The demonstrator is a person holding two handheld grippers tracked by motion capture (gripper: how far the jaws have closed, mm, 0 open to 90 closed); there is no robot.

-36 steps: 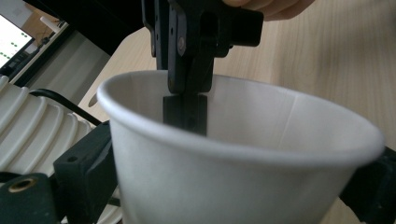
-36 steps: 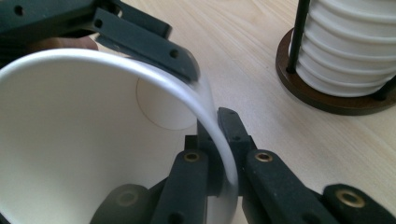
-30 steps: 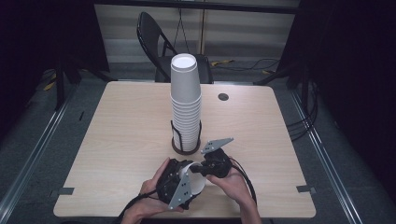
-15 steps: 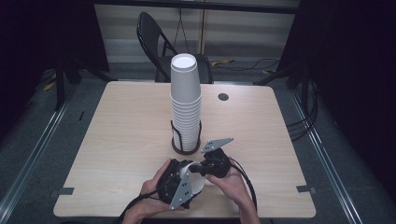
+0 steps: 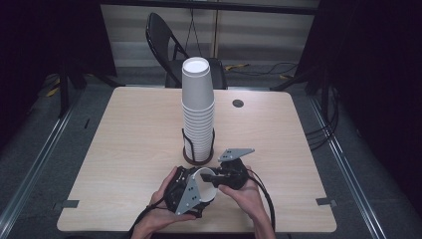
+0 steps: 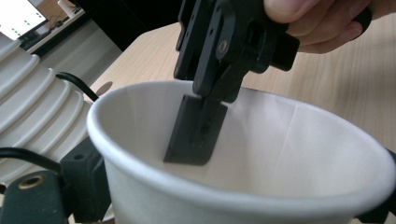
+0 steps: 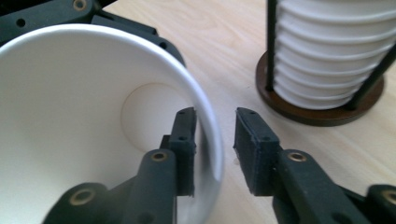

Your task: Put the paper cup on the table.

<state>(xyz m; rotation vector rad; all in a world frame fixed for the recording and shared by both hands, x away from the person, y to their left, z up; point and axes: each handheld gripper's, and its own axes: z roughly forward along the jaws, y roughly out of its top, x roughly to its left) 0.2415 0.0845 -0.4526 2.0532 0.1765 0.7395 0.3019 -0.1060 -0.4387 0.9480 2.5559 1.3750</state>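
No text, label, brand, number or sign can be read in any view. The paper cup, the stacked cups and the tabletop are seen plain; green marks on a bright screen at far left are too small to be read.

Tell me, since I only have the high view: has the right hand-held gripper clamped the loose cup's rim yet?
Observer: No. In the right gripper view, the right hand-held gripper straddles the rim of the paper cup. One jaw is inside and one outside, with a gap at the outer jaw.
Operator: Is the left one holding the cup?
Observer: It looks so. The left gripper view shows the left hand-held gripper with a jaw against each side of the cup.
Operator: Anything inside the cup?
Observer: Just that inner jaw. The cup's bottom shows bare white in the right gripper view.
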